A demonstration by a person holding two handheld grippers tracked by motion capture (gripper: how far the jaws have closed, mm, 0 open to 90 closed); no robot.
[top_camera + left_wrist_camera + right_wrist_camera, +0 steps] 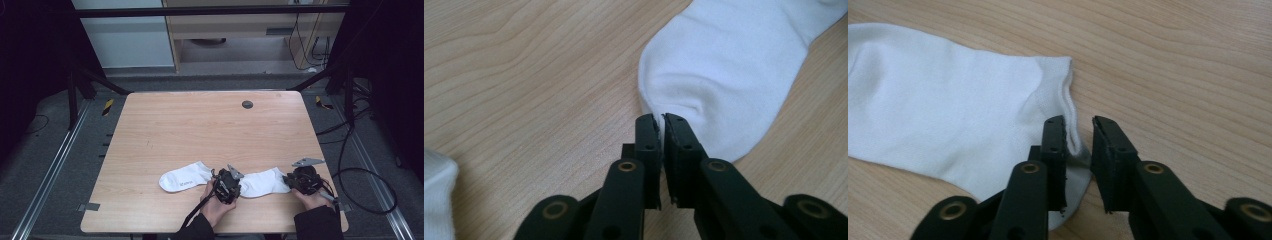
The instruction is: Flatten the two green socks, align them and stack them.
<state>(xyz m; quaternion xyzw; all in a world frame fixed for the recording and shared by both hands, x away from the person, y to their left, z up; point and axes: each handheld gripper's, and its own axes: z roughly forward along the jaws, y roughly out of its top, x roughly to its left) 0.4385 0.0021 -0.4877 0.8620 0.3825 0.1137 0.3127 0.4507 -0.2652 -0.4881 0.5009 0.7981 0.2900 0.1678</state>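
Two white cotton ankle socks are counted on the light wooden worktop (200, 125). Right sock (262, 182), near the 6 o'clock edge, is pinched by the left tongs (663, 120) at its toe; its cuff sits between the right tongs (1079, 122), a gap remaining. Left sock (185, 178) is partly hidden. Open room at 12 o'clock.

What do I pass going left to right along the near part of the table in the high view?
Left sock → left gripper → right sock → right gripper.
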